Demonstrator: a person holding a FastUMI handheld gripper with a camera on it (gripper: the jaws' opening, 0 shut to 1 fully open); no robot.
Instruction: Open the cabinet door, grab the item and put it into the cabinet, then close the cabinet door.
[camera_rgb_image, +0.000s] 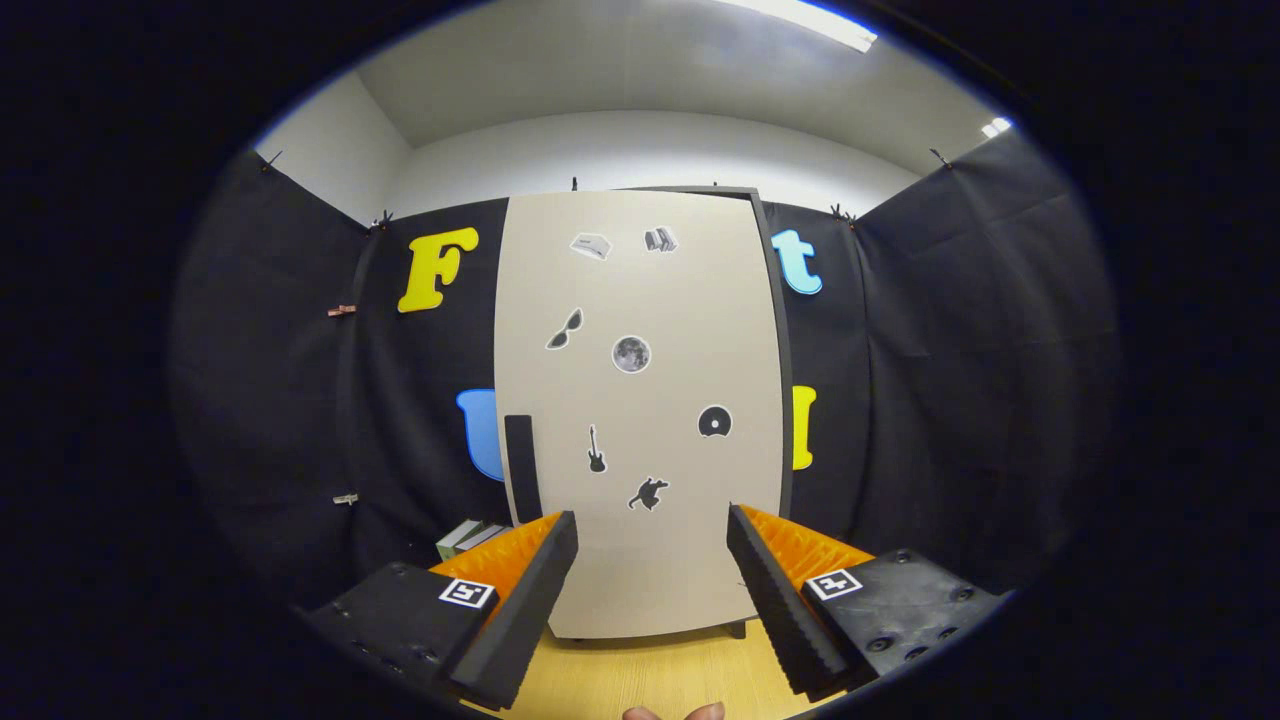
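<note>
A tall beige cabinet (640, 400) stands straight ahead on the wooden table (650, 675), its door shut and covered with several small stickers. A dark vertical handle (521, 465) runs along the door's left edge, just above my left finger. My gripper (652, 525) is open, its fingers spread wide and apart from the door, with nothing between them. A small boxed item (468, 538) lies on the table left of the cabinet, partly hidden behind my left finger.
Black cloth walls close in the booth behind and beside the cabinet. A fingertip of a person's hand (672, 713) shows below the fingers. Bare wooden table lies between the fingers and the cabinet's base.
</note>
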